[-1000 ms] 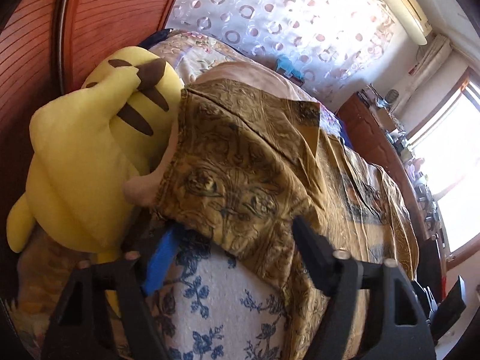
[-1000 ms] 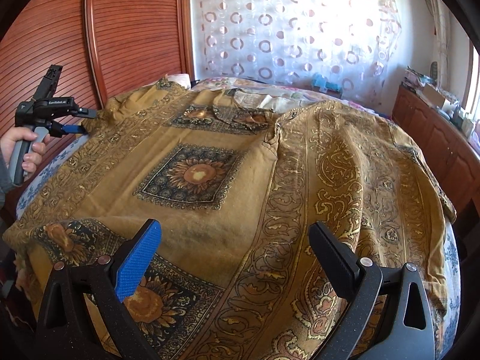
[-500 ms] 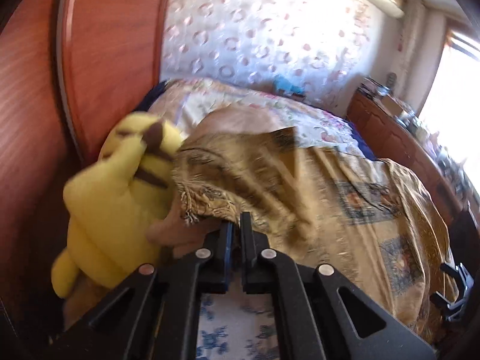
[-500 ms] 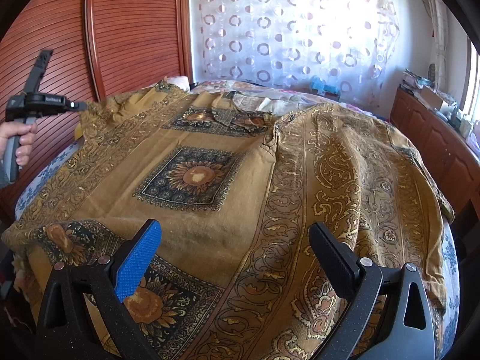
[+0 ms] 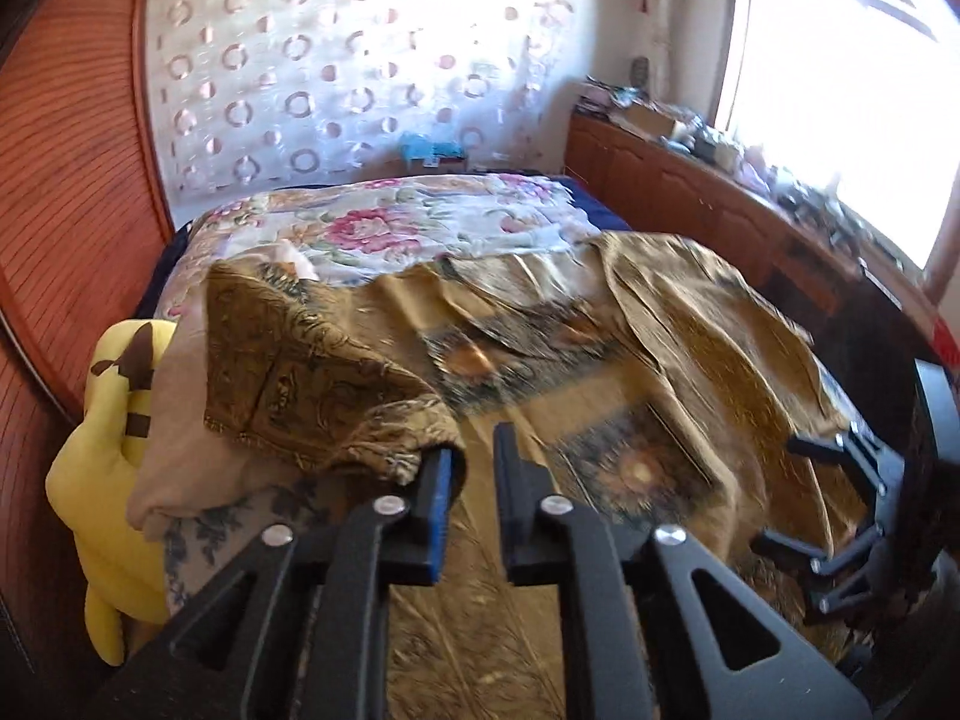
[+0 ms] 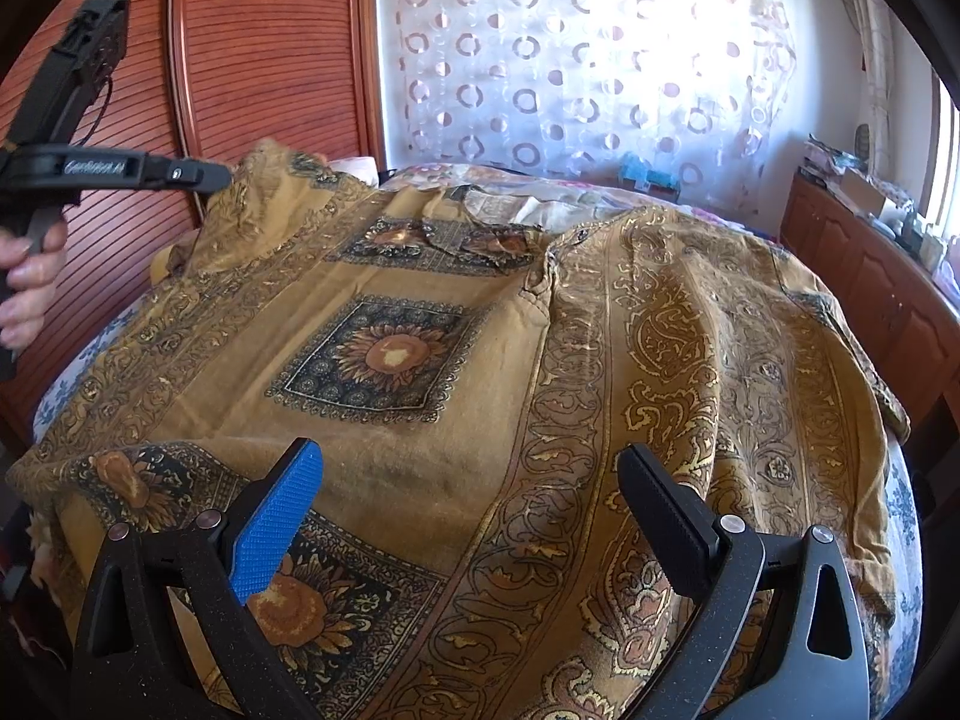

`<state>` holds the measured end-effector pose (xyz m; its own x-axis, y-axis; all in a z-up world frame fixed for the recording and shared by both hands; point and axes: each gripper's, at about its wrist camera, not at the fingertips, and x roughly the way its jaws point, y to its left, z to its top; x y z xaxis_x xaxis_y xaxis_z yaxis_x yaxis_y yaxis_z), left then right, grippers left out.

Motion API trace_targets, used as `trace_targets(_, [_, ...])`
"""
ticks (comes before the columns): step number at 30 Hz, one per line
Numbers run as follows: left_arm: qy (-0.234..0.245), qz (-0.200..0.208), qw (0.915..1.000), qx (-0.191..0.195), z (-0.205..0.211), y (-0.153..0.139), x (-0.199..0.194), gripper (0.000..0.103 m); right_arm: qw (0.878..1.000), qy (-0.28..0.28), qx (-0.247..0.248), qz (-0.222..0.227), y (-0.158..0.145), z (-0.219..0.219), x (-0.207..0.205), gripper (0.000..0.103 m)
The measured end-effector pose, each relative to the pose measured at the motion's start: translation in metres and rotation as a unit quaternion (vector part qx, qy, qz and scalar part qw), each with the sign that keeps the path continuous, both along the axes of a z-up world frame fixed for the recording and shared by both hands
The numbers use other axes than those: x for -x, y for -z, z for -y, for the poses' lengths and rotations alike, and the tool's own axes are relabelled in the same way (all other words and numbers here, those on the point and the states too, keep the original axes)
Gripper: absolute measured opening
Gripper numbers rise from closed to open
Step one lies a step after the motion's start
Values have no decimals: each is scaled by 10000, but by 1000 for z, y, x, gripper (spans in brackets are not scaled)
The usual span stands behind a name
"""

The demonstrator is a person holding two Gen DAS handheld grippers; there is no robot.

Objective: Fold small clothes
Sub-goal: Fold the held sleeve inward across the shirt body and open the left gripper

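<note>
A mustard-gold patterned shirt point(image 6: 480, 360) lies spread across the bed, front up. Its left sleeve point(image 5: 312, 372) is raised and bunched, and its hem rests against one tip of my left gripper point(image 5: 474, 450). Those jaws are opening; a narrow gap shows between the pads and no cloth is pinched in it. In the right wrist view the left gripper point(image 6: 219, 174) hangs at the far left by the lifted sleeve point(image 6: 258, 210), held by a hand point(image 6: 30, 282). Over the shirt's lower hem my right gripper point(image 6: 471, 456) stands wide open and holds nothing; it also shows as the right gripper point(image 5: 777, 492).
A yellow plush toy point(image 5: 102, 480) leans at the bed's left edge beside a beige pillow point(image 5: 174, 420). A floral quilt point(image 5: 390, 222) lies beyond the shirt's collar. A red wooden wardrobe point(image 6: 270, 60) stands left, and a low wooden cabinet point(image 6: 870, 288) runs along the right.
The left gripper closed at the sleeve's hem, rose and swung right over the shirt, dragging the sleeve up with it; its jaws have now parted. The right gripper has not moved.
</note>
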<state>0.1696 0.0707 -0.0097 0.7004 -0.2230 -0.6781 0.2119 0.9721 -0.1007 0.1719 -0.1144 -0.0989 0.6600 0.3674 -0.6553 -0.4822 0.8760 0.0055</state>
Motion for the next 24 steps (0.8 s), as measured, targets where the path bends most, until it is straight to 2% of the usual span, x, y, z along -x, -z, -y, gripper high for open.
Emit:
trace_targets(3, [12,145,9997,-220,6,-1,14,37,10000,0,4,6,0,0,0,100])
trace_targets(5, [2,262,9992,-318,7,-3,23,38,10000,-1,6,3,0,0,0,100])
trace_targets(8, [-120,362,9991,-195,-3,-5,35,41,10000,-1,8,2,0,0,0,100])
trace_targets(12, [-306,266,9991,-75,-20,7,44,45,10000,-1,8,-2,0,0,0,100])
trace_targets(16, [-514,48,9986,-113,-36,27,44,46,10000,-21,37,-9,1,-1,1,100])
trace_targets(24, [-868,-479,9941,-444,-67,69,34,48,9999,-65,139,-47,2,-6,1,100])
